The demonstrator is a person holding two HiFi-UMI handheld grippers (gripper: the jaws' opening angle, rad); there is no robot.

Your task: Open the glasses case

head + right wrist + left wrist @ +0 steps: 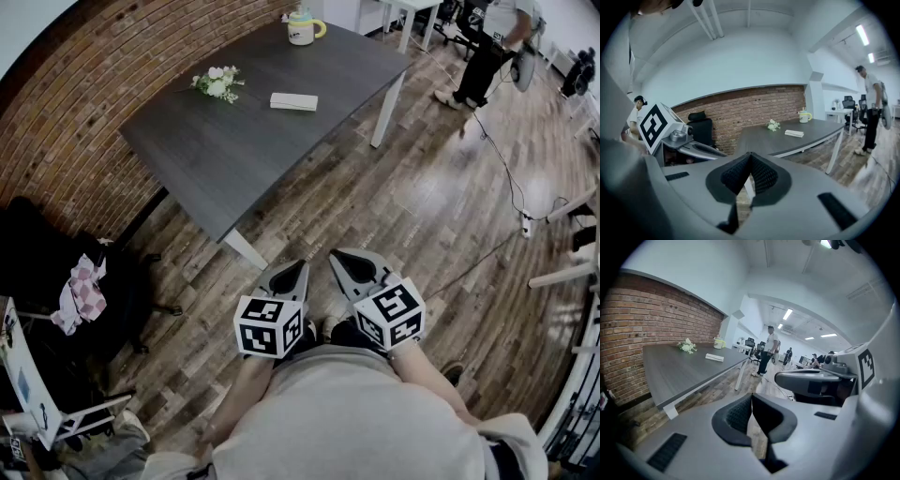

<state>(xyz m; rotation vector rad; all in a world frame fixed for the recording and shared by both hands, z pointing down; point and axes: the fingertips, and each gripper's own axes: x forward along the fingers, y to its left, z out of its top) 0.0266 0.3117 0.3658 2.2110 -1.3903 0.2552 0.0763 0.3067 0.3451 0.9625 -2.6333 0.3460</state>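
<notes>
Left gripper (302, 265), right gripper (336, 254): fingers (736, 416) together (empty). Table (234, 159): one glasses case (293, 101), one mug (302, 28), one posy (217, 82).

glasses case (293, 101) on the table (234, 159) too small in every view to tell seam or latch; flowers (217, 82) just a pale blob. Standing person (495, 42) cut off by the head view's top edge, smeared in the right gripper view; hands holding left gripper (298, 269) and right gripper (339, 256) hidden under the marker cubes; chair (56, 262) partly covered by checked cloth (80, 292).
</notes>
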